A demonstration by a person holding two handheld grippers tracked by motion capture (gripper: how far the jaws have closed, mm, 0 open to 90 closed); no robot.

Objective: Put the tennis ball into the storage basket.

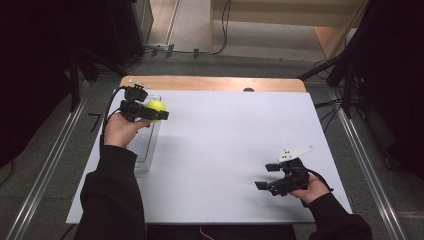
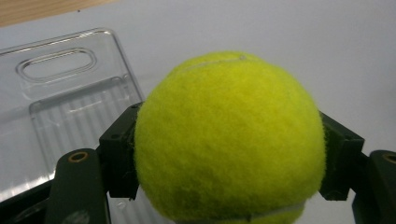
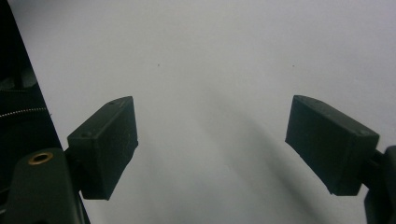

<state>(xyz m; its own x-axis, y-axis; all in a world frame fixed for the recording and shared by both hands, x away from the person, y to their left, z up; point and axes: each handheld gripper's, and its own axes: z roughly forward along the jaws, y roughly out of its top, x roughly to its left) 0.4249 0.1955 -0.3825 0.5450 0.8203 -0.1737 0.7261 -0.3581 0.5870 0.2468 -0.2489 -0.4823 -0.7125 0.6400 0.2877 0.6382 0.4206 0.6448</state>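
Observation:
A yellow-green tennis ball (image 1: 155, 108) is held at the table's far left by my left gripper (image 1: 152, 112), which is shut on it above the right edge of a clear plastic tray (image 1: 145, 142). In the left gripper view the ball (image 2: 229, 140) sits between both black jaws, with the tray (image 2: 70, 107) lying behind and to the left. My right gripper (image 1: 266, 177) hovers near the table's front right, open, jaws pointing left. In the right gripper view its jaws stand wide apart (image 3: 212, 149) over bare white tabletop.
The white table top (image 1: 225, 145) has a wooden strip (image 1: 215, 83) along its far edge. Dark stands and cables flank both sides of the table. Metal rails run along the floor on each side.

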